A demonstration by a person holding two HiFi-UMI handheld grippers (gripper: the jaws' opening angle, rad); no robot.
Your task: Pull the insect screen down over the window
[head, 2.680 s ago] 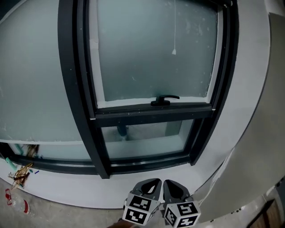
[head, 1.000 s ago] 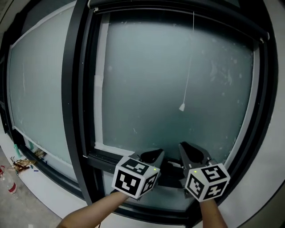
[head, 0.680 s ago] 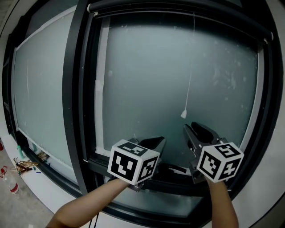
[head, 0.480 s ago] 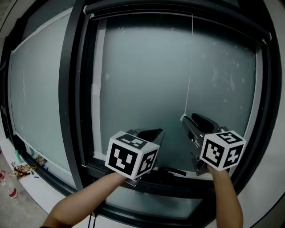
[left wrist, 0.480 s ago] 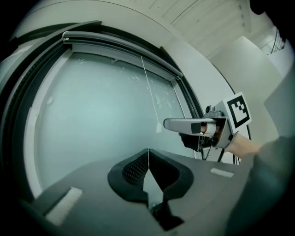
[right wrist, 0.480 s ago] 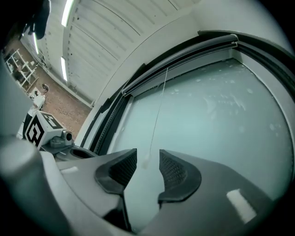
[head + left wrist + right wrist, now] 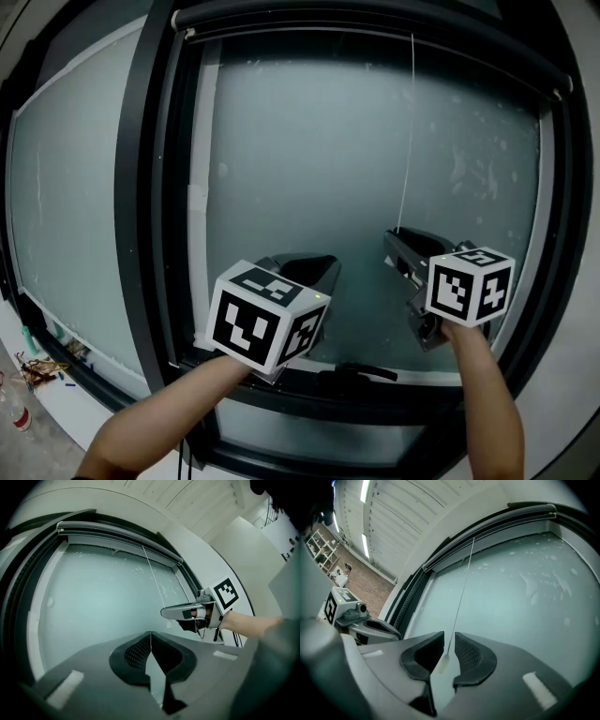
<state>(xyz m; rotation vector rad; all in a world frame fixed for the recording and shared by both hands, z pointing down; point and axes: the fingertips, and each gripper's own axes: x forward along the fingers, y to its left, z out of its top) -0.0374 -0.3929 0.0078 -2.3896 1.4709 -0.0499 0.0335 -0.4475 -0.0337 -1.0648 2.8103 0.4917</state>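
The insect screen has not come down at all: none of it shows over the pane (image 7: 309, 169), and it appears to be rolled up in the dark housing (image 7: 375, 21) high above both grippers. From that housing the thin pull cord (image 7: 461, 588) hangs straight down into the right gripper (image 7: 449, 638), its small white toggle (image 7: 442, 663) sitting between the two jaws. Those jaws are closing on it, yet a narrow gap shows on each side of the cord, so the pads do not look to have pinched it. The left gripper (image 7: 151, 634) hangs off to the left of the right one – jaws fully together, nothing in them – and takes no part here. The window handle (image 7: 356, 373) lies below both grippers, untouched. By this reading only the reach to the cord is done; the pinch has to finish, and the whole downward pull is left – the task is barely begun
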